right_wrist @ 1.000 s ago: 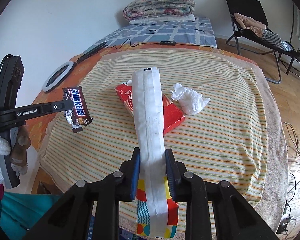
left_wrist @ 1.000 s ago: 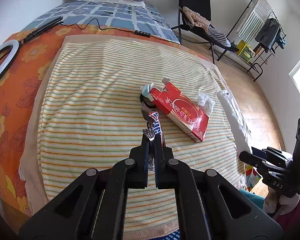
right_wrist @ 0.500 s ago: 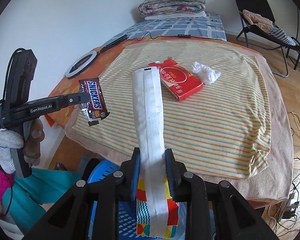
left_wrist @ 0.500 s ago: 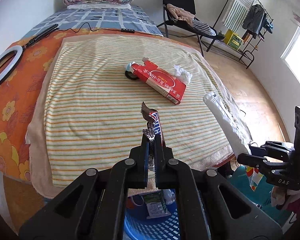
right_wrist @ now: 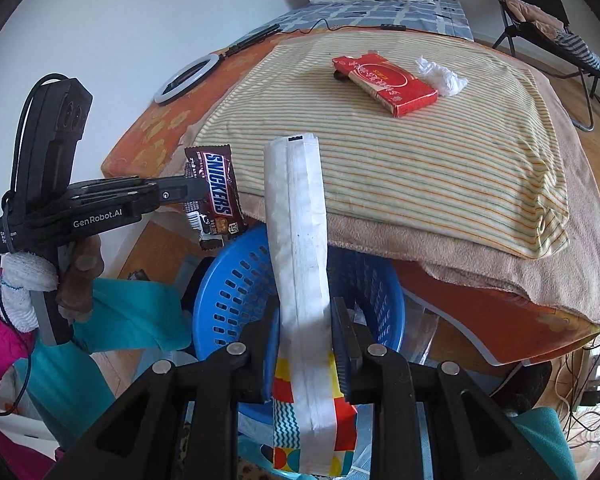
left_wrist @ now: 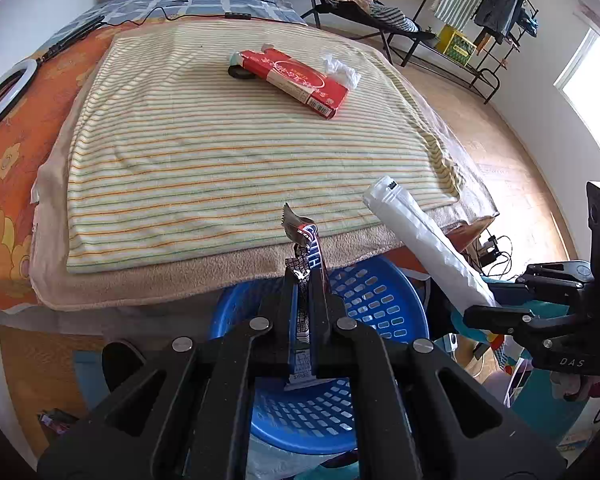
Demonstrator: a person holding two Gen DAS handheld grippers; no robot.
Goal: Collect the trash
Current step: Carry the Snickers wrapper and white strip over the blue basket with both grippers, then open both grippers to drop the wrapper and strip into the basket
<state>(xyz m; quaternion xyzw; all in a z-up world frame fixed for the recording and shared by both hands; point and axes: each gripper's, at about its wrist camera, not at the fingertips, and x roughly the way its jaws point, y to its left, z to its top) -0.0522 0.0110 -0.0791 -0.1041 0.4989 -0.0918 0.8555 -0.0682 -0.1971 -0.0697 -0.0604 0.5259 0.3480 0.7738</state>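
1. Both your hands have moved back from the bed: one second ago the wrapper and the packet hung over the striped towel, now they hang over the blue basket (left_wrist: 384, 300) beside the bed's edge.
2. Your left gripper (left_wrist: 305, 280) is closed on the candy wrapper (right_wrist: 216, 192). Your right gripper (right_wrist: 306, 332) is clamped, jaws narrow, on the long white packet (right_wrist: 300, 240).
3. The red box (left_wrist: 296, 76) and the crumpled tissue (left_wrist: 342, 72) lie on the striped towel (left_wrist: 220, 152), just beside each other; a small dark object peeks from behind the box.
4. Nothing stands between the held trash and the basket.
5. The wrapper reads "SNICKERS"; the left gripper's side reads "GenRobot.AI".
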